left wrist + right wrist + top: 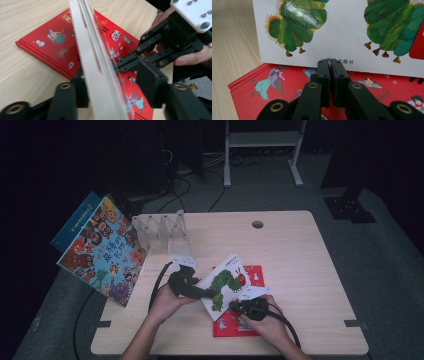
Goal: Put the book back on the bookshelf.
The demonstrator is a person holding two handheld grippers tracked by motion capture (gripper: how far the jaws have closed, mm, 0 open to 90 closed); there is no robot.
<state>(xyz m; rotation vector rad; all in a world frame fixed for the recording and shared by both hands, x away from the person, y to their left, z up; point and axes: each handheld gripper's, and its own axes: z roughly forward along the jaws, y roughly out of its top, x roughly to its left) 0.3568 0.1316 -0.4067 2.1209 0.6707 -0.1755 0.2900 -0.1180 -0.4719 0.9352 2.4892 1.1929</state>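
Near the desk's front edge, the left gripper [212,293] is clamped on the edge of the caterpillar book [224,284], holding it tilted above the red book [231,324] lying flat. The right gripper [330,65], jaws closed together with nothing visibly between them, touches the book's lower edge. Lifting looks done; carrying it to the clear rack [161,228] near the back-left corner, beside the leaning monster book [102,250], seems left.

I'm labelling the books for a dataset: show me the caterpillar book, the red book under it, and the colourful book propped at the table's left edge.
caterpillar book [223,282], high view, on its white front cover.
red book [53,45], left gripper view, on its bare cover lying on the table.
colourful book [102,251], high view, middle of its patterned cover.
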